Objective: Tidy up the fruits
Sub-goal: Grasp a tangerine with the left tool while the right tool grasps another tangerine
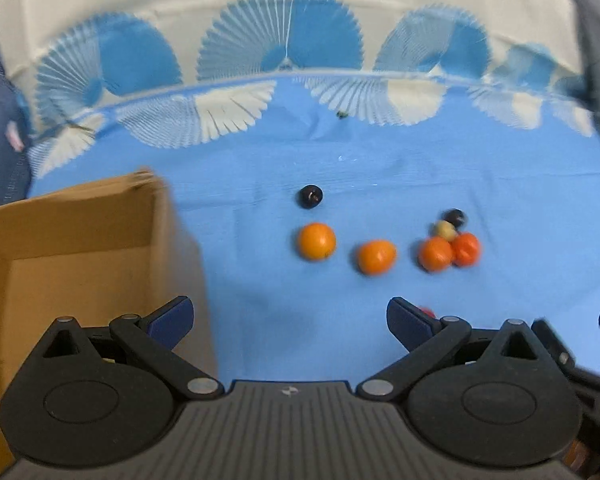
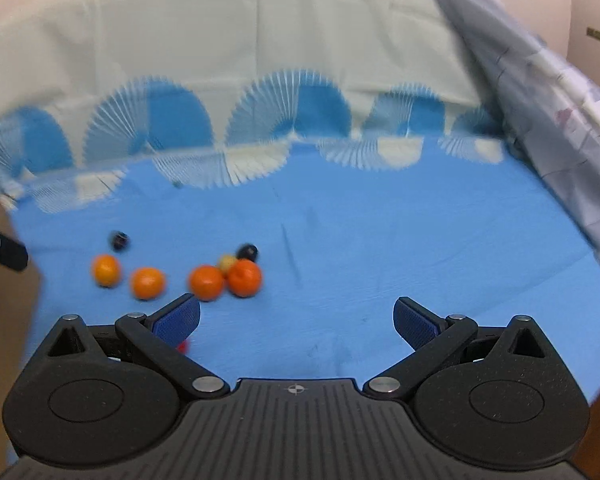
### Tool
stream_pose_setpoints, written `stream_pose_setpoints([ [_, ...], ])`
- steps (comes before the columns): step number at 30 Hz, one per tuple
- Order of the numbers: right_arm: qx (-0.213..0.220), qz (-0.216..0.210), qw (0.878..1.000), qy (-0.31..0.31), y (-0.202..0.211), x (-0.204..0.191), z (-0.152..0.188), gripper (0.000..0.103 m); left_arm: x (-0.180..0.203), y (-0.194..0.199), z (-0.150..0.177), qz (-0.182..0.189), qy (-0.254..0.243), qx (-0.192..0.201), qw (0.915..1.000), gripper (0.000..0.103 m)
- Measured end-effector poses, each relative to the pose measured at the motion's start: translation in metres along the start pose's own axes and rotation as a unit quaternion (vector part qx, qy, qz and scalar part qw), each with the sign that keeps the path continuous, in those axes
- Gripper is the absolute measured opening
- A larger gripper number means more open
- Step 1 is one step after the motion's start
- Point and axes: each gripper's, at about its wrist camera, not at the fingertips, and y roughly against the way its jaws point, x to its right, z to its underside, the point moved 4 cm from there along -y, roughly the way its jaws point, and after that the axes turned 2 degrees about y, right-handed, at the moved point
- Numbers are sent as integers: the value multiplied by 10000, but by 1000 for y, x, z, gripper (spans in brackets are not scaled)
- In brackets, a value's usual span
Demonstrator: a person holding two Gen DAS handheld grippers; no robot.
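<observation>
The fruits lie loose on the blue tablecloth [image 1: 380, 168], none of them in the cardboard box [image 1: 80, 240] yet. In the left wrist view they sit a little right of the centre of the frame: a left orange [image 1: 317, 241], a middle orange [image 1: 376, 257], then a pair of oranges [image 1: 448, 254] touching each other, with a small pale fruit [image 1: 444, 230] and a dark fruit [image 1: 455, 217] pressed just behind the pair. Another dark fruit [image 1: 310, 197] lies alone, just above the left orange. A small red thing [image 1: 427, 313] shows only partly behind the right finger of this gripper, and I cannot tell what it is.

All these fruits are round, so no long axis decides the grasp; the direction does. From the left gripper [image 1: 289, 320], whose jaws are spread wide and hold nothing, the left orange is almost straight ahead, between the lines of the two fingers. The box is at the lower left of the same frame, just beside that gripper.

In the right wrist view the same row of fruits lies in the left half of the frame, beyond the left finger. The right gripper [image 2: 296, 318] is also spread and empty, and the cloth between its fingers is bare. I judge that the left hand is better placed for the next pick.
</observation>
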Motion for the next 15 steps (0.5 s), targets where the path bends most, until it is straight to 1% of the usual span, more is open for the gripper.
stream_pose_setpoints([
  [4, -406, -126, 9991, 13, -71, -3, 6, 102, 5, -64, -29, -127, 193, -368, 9991, 103],
  [5, -481, -177, 9987, 31, -85, -5, 7, 102, 6, -74, -35, -384, 164, -310, 9986, 103],
  [6, -557, -241, 9981, 46, -99, -7, 8, 102, 11, -78, -39, -588, -53, -81, 9982, 103],
  [7, -610, -268, 9978, 70, -109, -9, 8, 102, 16, -84, -43, -620, -249, 5, 9978, 103],
  [8, -636, -266, 9975, 117, -120, -11, 8, 102, 19, -92, -46, -528, -377, -72, 9979, 103],
  [9, -625, -245, 9976, 188, -129, -13, 8, 102, 21, -101, -48, -469, -362, -216, 9980, 103],
  [11, -519, -216, 9980, 297, -141, -17, 7, 102, 18, -116, -48, -399, -105, -453, 9981, 103],
  [13, -488, -232, 9978, 372, -146, -20, 7, 102, 14, -129, -48, -284, 62, -611, 9977, 103],
  [15, -411, -247, 9982, 372, -149, -21, 6, 102, 9, -141, -47, -393, 105, -727, 9965, 103],
])
